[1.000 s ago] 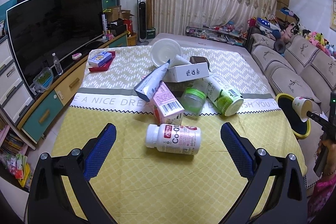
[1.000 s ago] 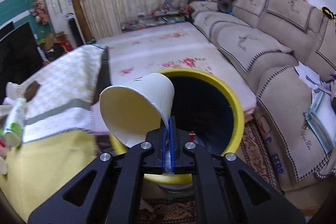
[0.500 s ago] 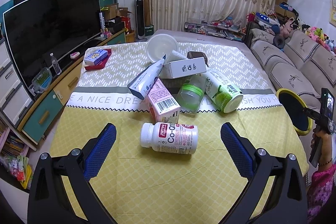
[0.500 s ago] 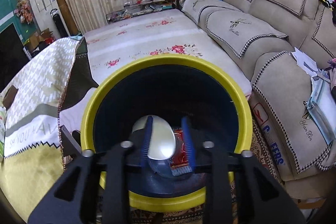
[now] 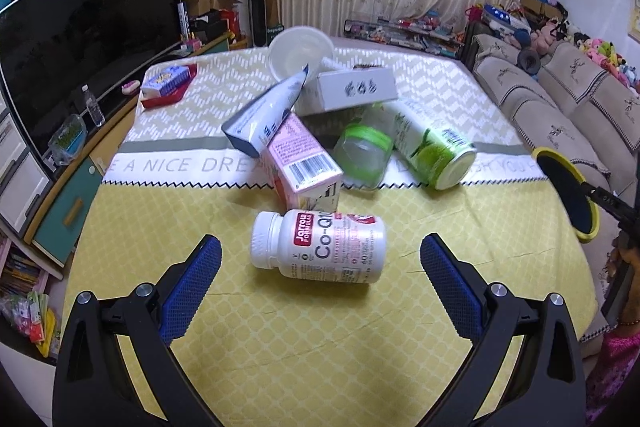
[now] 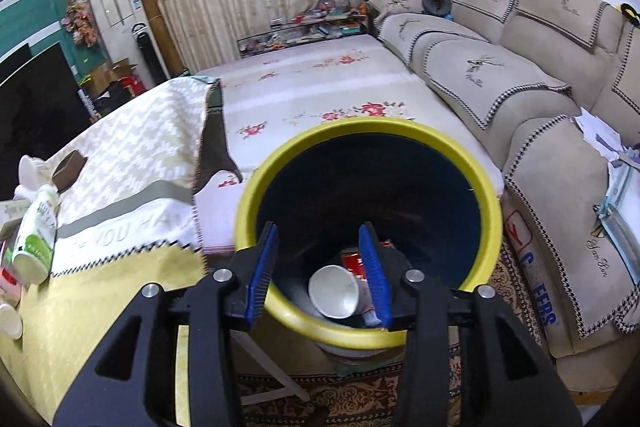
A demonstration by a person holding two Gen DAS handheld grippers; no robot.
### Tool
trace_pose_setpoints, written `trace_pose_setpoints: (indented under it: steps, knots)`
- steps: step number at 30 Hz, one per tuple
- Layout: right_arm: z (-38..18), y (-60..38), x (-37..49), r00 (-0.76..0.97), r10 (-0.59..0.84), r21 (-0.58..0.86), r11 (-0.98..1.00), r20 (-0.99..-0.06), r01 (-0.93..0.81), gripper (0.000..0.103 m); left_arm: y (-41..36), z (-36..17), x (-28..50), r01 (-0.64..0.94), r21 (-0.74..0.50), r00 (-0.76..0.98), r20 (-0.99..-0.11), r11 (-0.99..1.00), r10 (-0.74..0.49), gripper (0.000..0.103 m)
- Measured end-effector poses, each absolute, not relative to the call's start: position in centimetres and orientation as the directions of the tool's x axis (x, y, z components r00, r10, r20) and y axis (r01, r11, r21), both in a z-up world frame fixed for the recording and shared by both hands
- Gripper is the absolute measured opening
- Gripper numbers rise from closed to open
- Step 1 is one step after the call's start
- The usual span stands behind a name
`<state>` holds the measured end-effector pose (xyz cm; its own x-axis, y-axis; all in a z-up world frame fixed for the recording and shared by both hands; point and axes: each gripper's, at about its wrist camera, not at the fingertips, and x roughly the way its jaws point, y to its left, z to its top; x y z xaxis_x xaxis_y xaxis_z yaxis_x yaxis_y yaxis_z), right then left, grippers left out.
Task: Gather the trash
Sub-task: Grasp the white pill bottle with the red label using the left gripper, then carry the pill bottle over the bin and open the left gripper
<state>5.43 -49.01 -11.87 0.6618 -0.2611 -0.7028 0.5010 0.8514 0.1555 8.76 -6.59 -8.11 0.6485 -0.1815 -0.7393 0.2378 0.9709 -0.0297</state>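
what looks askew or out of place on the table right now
Nothing is spilled, but the trash is a toppled heap: the supplement bottle and green drink bottle lie on their sides, and the tube leans across the pink carton.

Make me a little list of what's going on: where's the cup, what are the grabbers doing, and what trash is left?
cup: paper cup lying inside the yellow bin
right gripper: open, empty, over the bin
left gripper: open, empty, above the table
nearest trash: white pill bottle on its side
other trash: pink carton, green can, tube
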Motion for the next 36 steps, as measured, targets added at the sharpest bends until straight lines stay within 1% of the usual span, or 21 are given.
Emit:
trace_pose_setpoints:
  steps: [5,9,17,26,32,33,36]
  knots:
    - [-11.9,-48.1,5.8,0.671,-0.237,0.164,0.864,-0.703,0.477,0.044,-6.6,-9.5,10.5,0.236,0.007,0.643,-0.751,0.972,-0.151,0.098]
    - [-12.1,-47.9,6.0,0.671,-0.227,0.167,0.867,-0.706,0.469,0.044,-6.4,-10.1,11.7,0.256,-0.027,0.63,-0.754,0.966,-0.187,0.098]
    - [-12.5,-47.2,6.5,0.666,-0.206,0.167,0.877,-0.717,0.451,0.045,-6.6,-10.5,12.5,0.302,-0.041,0.598,-0.77,0.952,-0.223,0.098]
    - [-12.6,-46.8,6.8,0.665,-0.197,0.166,0.882,-0.72,0.442,0.045,-7.1,-11.8,12.9,0.274,-0.026,0.579,-0.794,0.961,-0.187,0.098]
    - [-12.6,-47.0,6.8,0.667,-0.195,0.171,0.88,-0.719,0.443,0.046,-7.5,-12.2,13.0,0.262,-0.007,0.586,-0.794,0.965,-0.165,0.098]
    - [-12.7,-47.0,6.9,0.667,-0.195,0.172,0.88,-0.719,0.443,0.046,-7.5,-12.2,12.9,0.262,-0.006,0.587,-0.793,0.965,-0.164,0.097]
    - [-12.7,-47.1,6.8,0.667,-0.192,0.176,0.879,-0.72,0.443,0.046,-7.6,-12.2,13.0,0.266,-0.013,0.58,-0.797,0.964,-0.171,0.084]
